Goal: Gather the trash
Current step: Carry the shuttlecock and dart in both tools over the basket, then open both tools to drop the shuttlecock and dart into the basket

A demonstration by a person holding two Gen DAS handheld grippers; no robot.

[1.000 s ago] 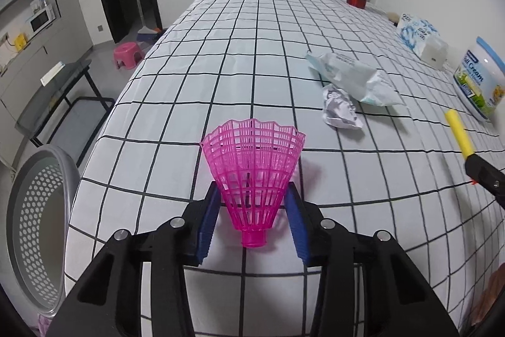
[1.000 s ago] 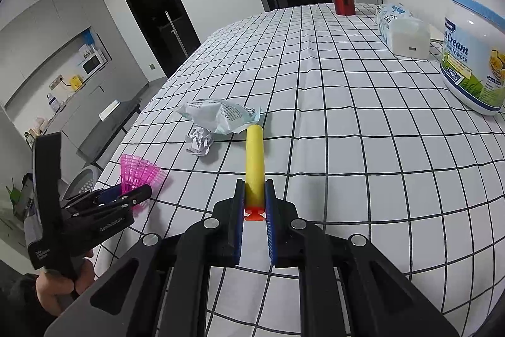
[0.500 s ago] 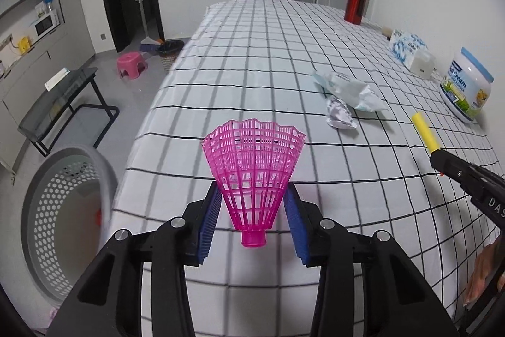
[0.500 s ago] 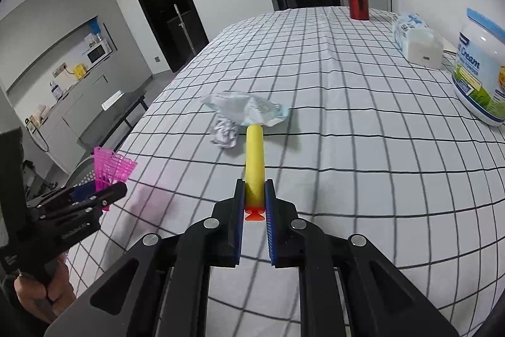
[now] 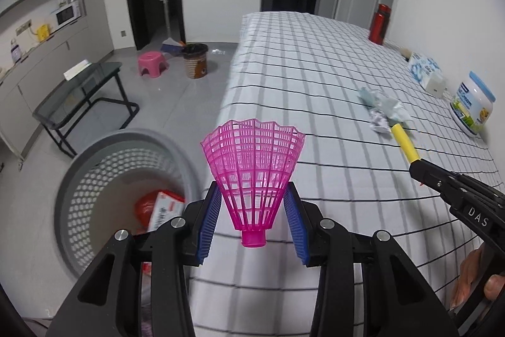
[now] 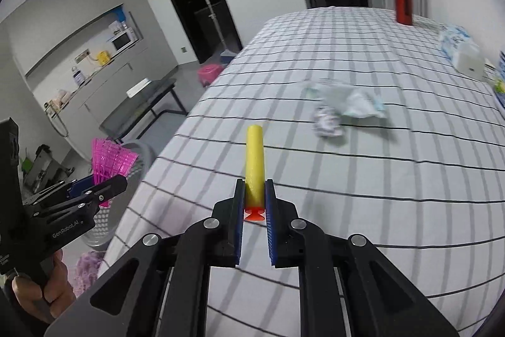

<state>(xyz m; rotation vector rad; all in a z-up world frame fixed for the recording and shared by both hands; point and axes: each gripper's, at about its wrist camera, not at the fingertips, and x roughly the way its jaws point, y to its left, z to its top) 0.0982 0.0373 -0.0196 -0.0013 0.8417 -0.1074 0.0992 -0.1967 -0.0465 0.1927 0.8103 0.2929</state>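
My left gripper [image 5: 252,201] is shut on a pink plastic shuttlecock [image 5: 252,169], skirt up, held over the table's left edge beside a grey perforated bin [image 5: 79,179] on the floor. The bin holds a red and white package [image 5: 161,209]. My right gripper [image 6: 255,193] is shut on a yellow foam dart [image 6: 254,160] with an orange tip, above the checked tablecloth [image 6: 347,210]. The left gripper with the shuttlecock [image 6: 109,161] shows at the left of the right wrist view. A crumpled paper ball [image 6: 326,123] and a crumpled wrapper [image 6: 350,101] lie on the cloth further off.
A red bottle [image 5: 380,24], a tissue pack [image 5: 424,71] and a white tub with a blue lid [image 5: 473,108] stand along the table's right side. On the floor are a glass side table [image 5: 79,97], a pink stool [image 5: 151,62] and a brown bin [image 5: 195,60].
Both grippers have moved left toward the table's edge, carrying the shuttlecock and the dart. The grey bin now lies close below the left gripper, and the crumpled trash has shifted right in both views.
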